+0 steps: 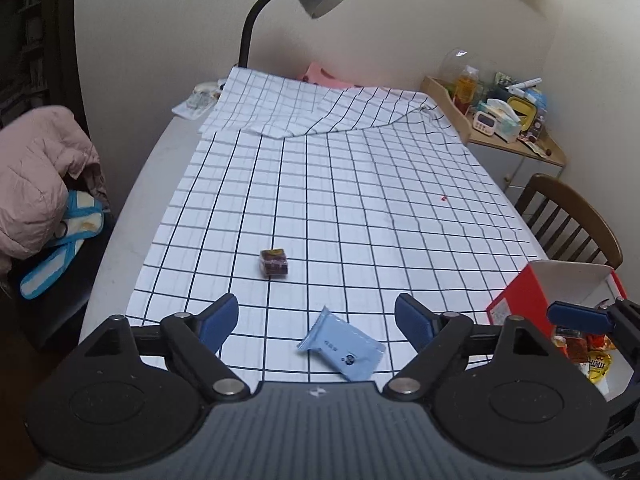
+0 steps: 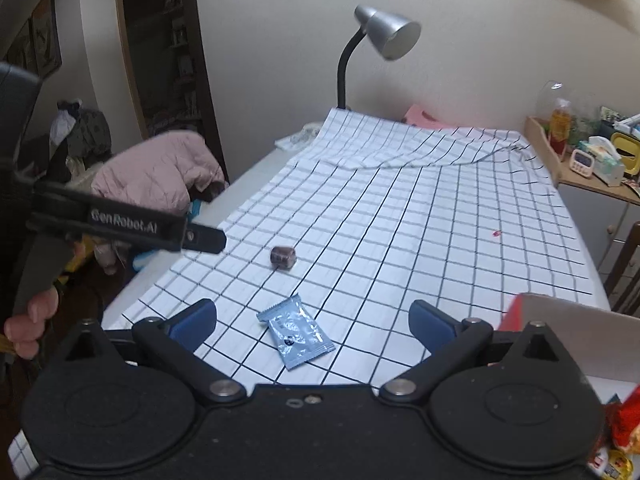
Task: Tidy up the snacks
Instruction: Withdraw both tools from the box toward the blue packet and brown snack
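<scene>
With both the left gripper (image 1: 316, 318) and the right gripper (image 2: 312, 326) spread wide and empty above the blue snack packet (image 1: 341, 350) lying flat on the counter (image 1: 360, 200), one should straddle its narrow width, close gently, then carry it to the red box (image 1: 532, 292).

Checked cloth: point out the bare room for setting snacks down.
Bare checked cloth runs from the dark wrapped snack back to the folded-over cloth edge, and right toward the wooden chair. It is crowded near the blue packet and red box.
</scene>
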